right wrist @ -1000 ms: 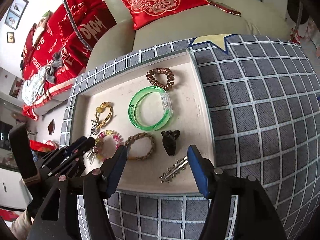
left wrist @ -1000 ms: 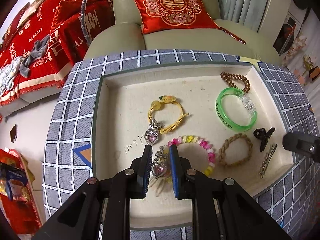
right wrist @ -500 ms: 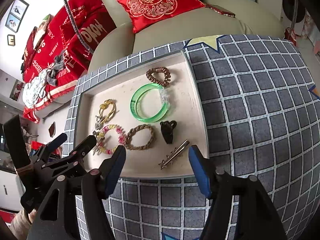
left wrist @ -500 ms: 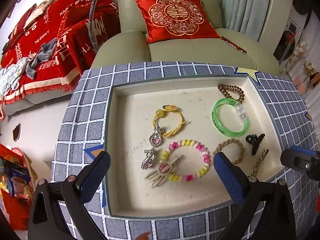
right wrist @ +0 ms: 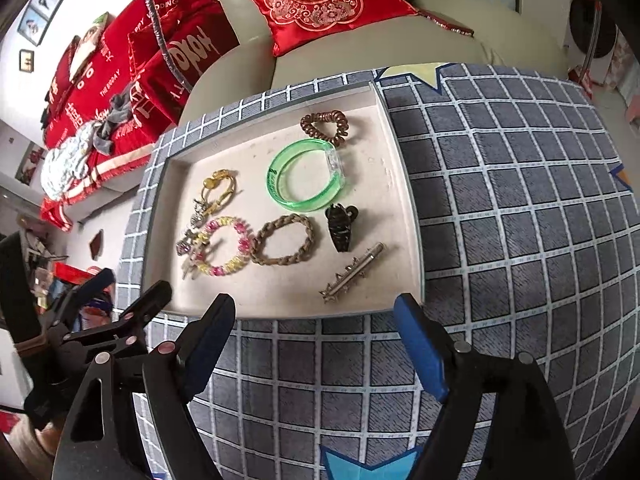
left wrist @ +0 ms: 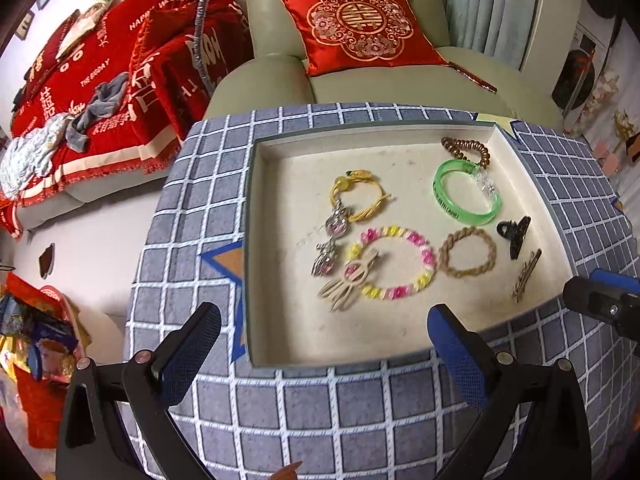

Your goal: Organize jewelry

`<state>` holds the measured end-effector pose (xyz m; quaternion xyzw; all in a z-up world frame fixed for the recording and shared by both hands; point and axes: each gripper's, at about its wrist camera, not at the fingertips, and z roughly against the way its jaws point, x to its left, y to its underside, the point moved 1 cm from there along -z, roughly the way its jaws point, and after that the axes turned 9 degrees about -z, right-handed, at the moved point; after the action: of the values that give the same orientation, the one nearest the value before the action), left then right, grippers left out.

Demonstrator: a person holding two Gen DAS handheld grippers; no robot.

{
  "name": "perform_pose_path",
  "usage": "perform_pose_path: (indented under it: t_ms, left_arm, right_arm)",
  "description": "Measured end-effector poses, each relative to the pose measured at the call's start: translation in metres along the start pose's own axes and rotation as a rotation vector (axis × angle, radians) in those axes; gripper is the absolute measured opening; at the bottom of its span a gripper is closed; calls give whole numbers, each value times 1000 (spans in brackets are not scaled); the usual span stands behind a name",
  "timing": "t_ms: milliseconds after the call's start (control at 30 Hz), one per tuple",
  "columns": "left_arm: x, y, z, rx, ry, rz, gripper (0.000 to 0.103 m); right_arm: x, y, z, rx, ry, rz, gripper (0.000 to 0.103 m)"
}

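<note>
Silver hair clip (right wrist: 352,274) lies diagonally; tip toward tray's (right wrist: 414,216) near-right wall.

You see a cream tray (left wrist: 280,344) on a grey-blue cloth (left wrist: 320,408) with a white grid pattern. In it lie a green transparent bangle (left wrist: 466,192), a pink, yellow and white bead bracelet (left wrist: 400,292), a yellow cord bracelet (left wrist: 360,196) and a black claw clip (left wrist: 514,234). The cushion (left wrist: 360,30) behind is red with a gold ornament.

light: bright, even, soft shadows | focus: centre sharp | edges: strong fisheye bending, dark vignetted corners
</note>
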<state>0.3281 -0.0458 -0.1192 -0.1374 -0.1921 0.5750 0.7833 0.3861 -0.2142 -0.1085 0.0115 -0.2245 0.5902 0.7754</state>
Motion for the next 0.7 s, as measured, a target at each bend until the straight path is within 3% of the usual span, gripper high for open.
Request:
perform_pose_path:
  t_ms: [333, 533, 700]
  left_arm:
    - [3, 29, 23, -22, 0, 38, 103]
    - [-1, 50, 46, -62, -1, 53, 103]
    - [1, 68, 62, -89, -13, 88, 103]
  right_arm:
    - [7, 31, 14, -31, 9, 44, 84]
    - [8, 52, 33, -102, 13, 50, 84]
    - [12, 69, 53, -218, 39, 87, 84]
